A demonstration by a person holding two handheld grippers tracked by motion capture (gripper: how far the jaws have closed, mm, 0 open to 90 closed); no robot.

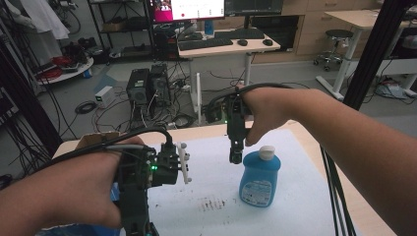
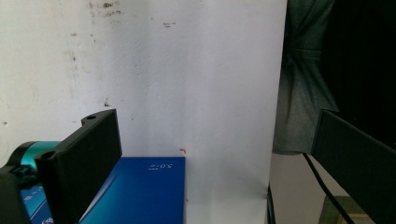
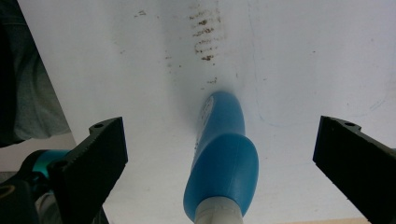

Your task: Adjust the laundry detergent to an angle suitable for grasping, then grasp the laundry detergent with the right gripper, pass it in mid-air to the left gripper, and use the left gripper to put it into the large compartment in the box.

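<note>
A blue bottle (image 1: 259, 181) with a white cap (image 1: 267, 153) stands upright on the white sheet (image 1: 295, 196). My right gripper (image 1: 236, 156) points down just left of the cap. In the right gripper view the bottle (image 3: 224, 158) lies between the wide-open jaws of my right gripper (image 3: 222, 126), and neither pad touches it. My left gripper (image 1: 142, 227) hangs at the table's near left corner. In the left gripper view my left gripper (image 2: 213, 122) is open with nothing between its jaws, above a flat blue pack (image 2: 140, 191) at the sheet's near edge.
Brown smudges (image 1: 212, 204) mark the sheet in front of the bottle. A piece of cardboard (image 1: 96, 139) lies at the table's far left corner. Past the table are computer towers (image 1: 147, 88), cables and a desk with keyboards (image 1: 226, 42). Cables (image 1: 334, 182) run along the right edge.
</note>
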